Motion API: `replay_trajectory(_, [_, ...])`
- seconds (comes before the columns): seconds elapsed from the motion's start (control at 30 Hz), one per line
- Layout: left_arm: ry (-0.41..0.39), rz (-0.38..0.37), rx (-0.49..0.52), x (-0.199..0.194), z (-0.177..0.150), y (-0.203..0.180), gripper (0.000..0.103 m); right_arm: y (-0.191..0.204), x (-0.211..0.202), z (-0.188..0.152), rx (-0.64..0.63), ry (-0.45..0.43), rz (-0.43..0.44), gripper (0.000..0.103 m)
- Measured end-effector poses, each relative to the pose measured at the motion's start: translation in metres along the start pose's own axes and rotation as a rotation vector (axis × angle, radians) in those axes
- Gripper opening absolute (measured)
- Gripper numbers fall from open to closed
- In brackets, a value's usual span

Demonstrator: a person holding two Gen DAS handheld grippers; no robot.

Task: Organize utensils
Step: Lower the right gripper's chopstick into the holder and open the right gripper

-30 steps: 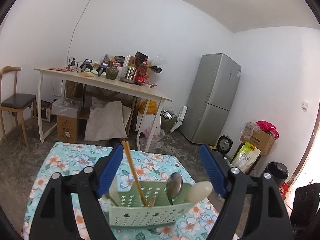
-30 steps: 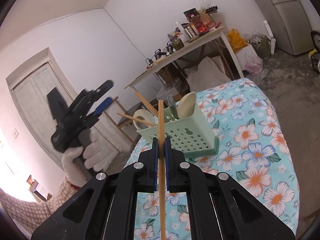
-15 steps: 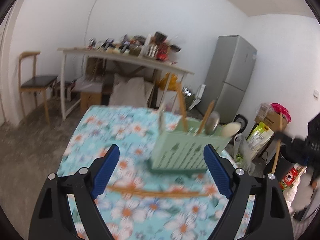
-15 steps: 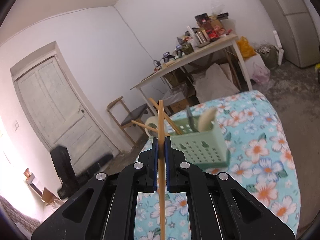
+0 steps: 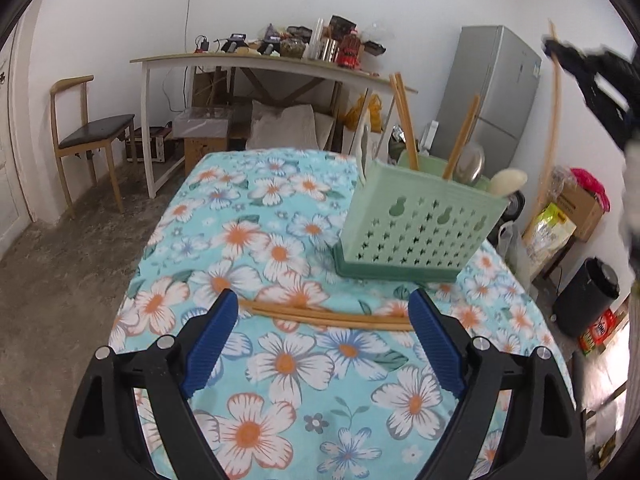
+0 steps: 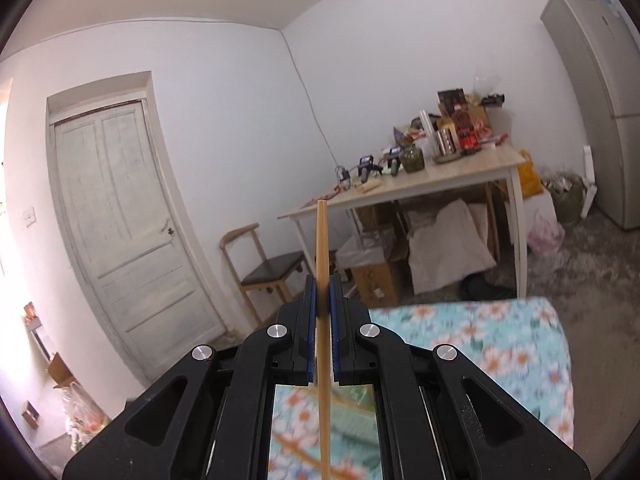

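Two wooden chopsticks point(image 5: 320, 316) lie crosswise on the floral tablecloth point(image 5: 280, 364). My left gripper point(image 5: 324, 322) hovers just over them, open, its blue fingertips level with their two ends. Behind them stands a green perforated utensil caddy point(image 5: 420, 224) holding upright chopsticks point(image 5: 404, 120), a metal spoon point(image 5: 472, 164) and a pale spoon point(image 5: 508, 180). My right gripper point(image 6: 322, 296) is shut on a single chopstick point(image 6: 322, 248) standing upright between its pads. In the left wrist view that right gripper point(image 5: 560, 50) is high at the far right with its chopstick point(image 5: 554, 120) hanging down.
A cluttered white-legged table point(image 5: 280, 62) stands past the far edge, with a wooden chair point(image 5: 92, 136) to its left and a grey fridge point(image 5: 492, 92) to its right. A white door point(image 6: 120, 216) is on the left wall. Bags, boxes and a black bin point(image 5: 588, 296) line the right side.
My left gripper sank and tipped toward the table, bringing the lying chopsticks between its fingers. My right gripper rose with its chopstick, and the caddy dropped out of its view.
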State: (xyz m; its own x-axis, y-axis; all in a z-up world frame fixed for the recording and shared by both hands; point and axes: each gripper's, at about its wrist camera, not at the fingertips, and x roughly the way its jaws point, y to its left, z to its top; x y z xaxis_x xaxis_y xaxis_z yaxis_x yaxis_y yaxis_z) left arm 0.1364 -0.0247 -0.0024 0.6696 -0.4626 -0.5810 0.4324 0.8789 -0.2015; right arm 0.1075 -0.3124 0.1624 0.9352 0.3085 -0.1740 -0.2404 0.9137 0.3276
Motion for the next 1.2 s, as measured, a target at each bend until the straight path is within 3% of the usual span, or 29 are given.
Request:
replay_trajectory(0.4, [0.030, 0.069, 0.016, 0.016, 0.004, 0.001, 0.089, -0.008, 0.044, 0.022, -0.112, -0.074, -0.104, 0.005])
replay_trajectory(0.67, [0.039, 0.085, -0.003, 0.021, 0.006, 0.005, 0.089, -0.011, 0.072, -0.015, -0.225, 0.057, -0.203, 0.010])
replay_trajectory(0.73, [0.043, 0.090, -0.005, 0.021, 0.006, 0.005, 0.089, -0.010, 0.068, -0.018, -0.221, 0.061, -0.201, 0.020])
replay_trajectory(0.97, [0.034, 0.122, 0.002, 0.014, 0.008, 0.002, 0.089, -0.008, 0.032, -0.014, -0.179, 0.039, -0.182, 0.028])
replay_trajectory(1.2, [0.033, 0.165, 0.002, 0.007, 0.009, 0.002, 0.089, -0.011, -0.018, -0.039, -0.133, 0.066, -0.162, 0.038])
